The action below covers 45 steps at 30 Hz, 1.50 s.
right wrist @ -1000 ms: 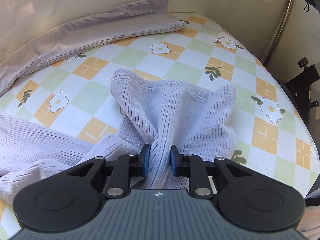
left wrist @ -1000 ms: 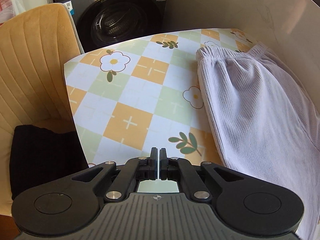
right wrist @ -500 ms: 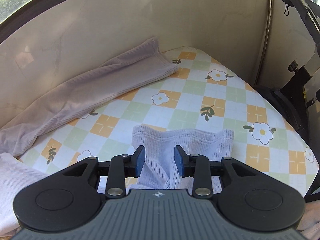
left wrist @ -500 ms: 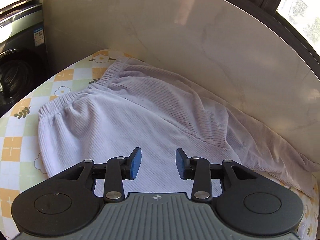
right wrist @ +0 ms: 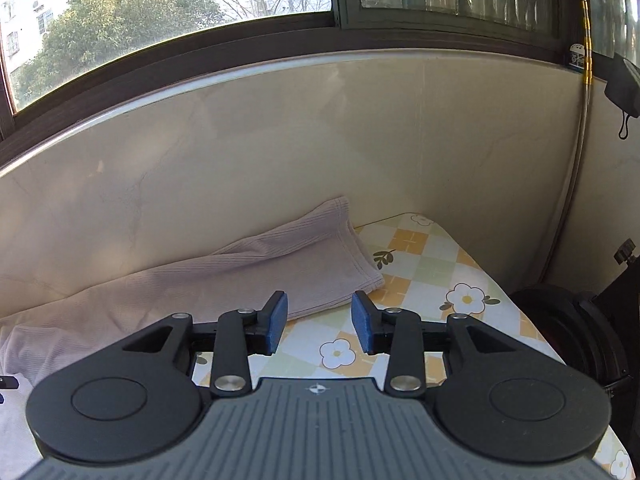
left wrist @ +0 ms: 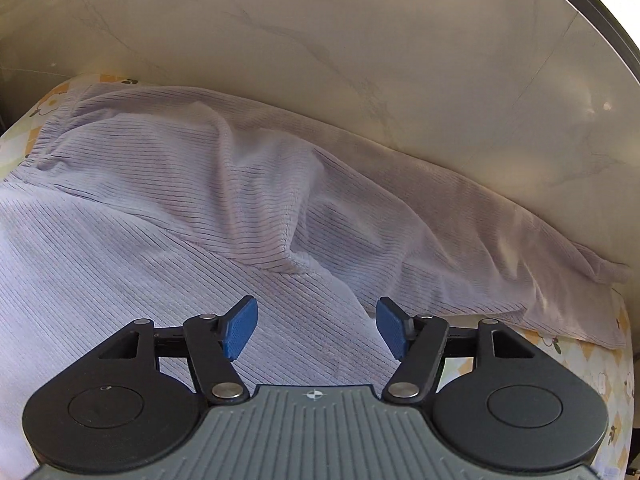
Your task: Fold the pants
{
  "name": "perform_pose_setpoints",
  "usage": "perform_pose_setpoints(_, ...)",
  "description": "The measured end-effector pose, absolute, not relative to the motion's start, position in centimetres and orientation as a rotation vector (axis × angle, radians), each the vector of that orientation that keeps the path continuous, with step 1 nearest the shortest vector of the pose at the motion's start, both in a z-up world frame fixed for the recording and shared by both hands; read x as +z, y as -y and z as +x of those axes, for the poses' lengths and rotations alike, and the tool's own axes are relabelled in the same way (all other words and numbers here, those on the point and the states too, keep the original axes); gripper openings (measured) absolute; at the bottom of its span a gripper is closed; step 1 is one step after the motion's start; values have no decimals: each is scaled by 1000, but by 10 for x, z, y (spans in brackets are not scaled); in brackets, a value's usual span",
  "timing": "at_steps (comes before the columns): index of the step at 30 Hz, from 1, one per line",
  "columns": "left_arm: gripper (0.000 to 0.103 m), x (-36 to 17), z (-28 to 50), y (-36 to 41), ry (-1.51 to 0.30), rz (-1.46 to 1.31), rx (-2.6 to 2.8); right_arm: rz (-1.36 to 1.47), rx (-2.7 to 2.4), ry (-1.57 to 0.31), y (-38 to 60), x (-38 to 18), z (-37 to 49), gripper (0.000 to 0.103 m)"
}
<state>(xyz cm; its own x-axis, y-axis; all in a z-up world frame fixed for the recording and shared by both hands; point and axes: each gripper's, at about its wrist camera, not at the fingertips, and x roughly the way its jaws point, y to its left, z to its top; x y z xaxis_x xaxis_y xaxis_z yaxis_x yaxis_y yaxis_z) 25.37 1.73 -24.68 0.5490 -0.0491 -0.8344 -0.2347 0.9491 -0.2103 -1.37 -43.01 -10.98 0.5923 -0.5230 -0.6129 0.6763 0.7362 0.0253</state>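
Task's thing: the pale lilac ribbed-knit pants lie spread on the table under a checked orange, green and white flower-print tablecloth, with the gathered waistband at the upper left of the left wrist view.

Long axis: the far leg runs left to right along the foot of the cream marble-look wall panel; its hemmed cuff ends at the right, touching the wall side.

Key relation: a raised fold ridge at the crotch lies just ahead of the left gripper, slightly above its fingertips in the view; cloth fills the space under and in front of it.

Left gripper state: released; its blue pads have just been spreading apart, and nothing is pinched between them, though the fabric lies beneath.

Right gripper state: the right gripper is also released, its jaws having just been widening; only tablecloth shows between the pads.

Nearer hand: the left is over the seat and crotch; the right is nearer the cuff, which lies ahead and a little left of its fingertips, apart from them.

In the way: the wall hugs the far leg closely, so a grasp there probably must come from the near side.

Around: a dark-framed window above the wall; a brass-coloured hose at the right.
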Motion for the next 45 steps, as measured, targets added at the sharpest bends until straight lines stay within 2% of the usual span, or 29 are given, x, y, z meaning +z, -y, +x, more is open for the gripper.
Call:
perform_pose_setpoints(6,71,-279,267,29,-1059,-197,217,336,-673,-685,497,-164,7,40)
perform_pose_setpoints(8,69,-284,266,41,-1055,-148,250,363,-674,-697,517,-180,13,45)
perform_pose_setpoints(9,53,-285,264,44,-1049,-135,259,380,-677,-697,526,-186,15,47)
perform_pose_setpoints(10,29,-286,262,47,-1049,-129,269,402,-680,-696,535,-193,18,51)
perform_pose_setpoints(11,22,-288,258,47,-1056,-152,278,424,-684,-693,543,-198,21,55)
perform_pose_setpoints(13,14,-288,246,44,-1051,-201,321,462,-698,-694,558,-209,29,58)
perform_pose_setpoints(18,12,-291,220,38,-1041,-230,430,475,-759,-738,574,-231,51,62)
perform_pose_setpoints(19,11,-292,214,36,-1041,-237,452,464,-786,-750,574,-233,55,61)
perform_pose_setpoints(21,11,-292,206,32,-1041,-252,482,427,-795,-747,569,-234,60,48)
perform_pose_setpoints(22,11,-293,203,32,-1039,-262,496,412,-789,-750,566,-233,63,17)
perform_pose_setpoints(23,11,-293,200,31,-1038,-267,508,390,-798,-742,563,-230,63,4)
perform_pose_setpoints(29,11,-282,193,15,-1046,-341,536,288,-869,-635,556,-196,43,2)
perform_pose_setpoints(43,14,-269,175,-4,-1098,-432,543,334,-950,-759,550,-216,-27,2)
perform_pose_setpoints(45,15,-270,180,-10,-1103,-421,540,310,-1005,-755,549,-213,-33,0)
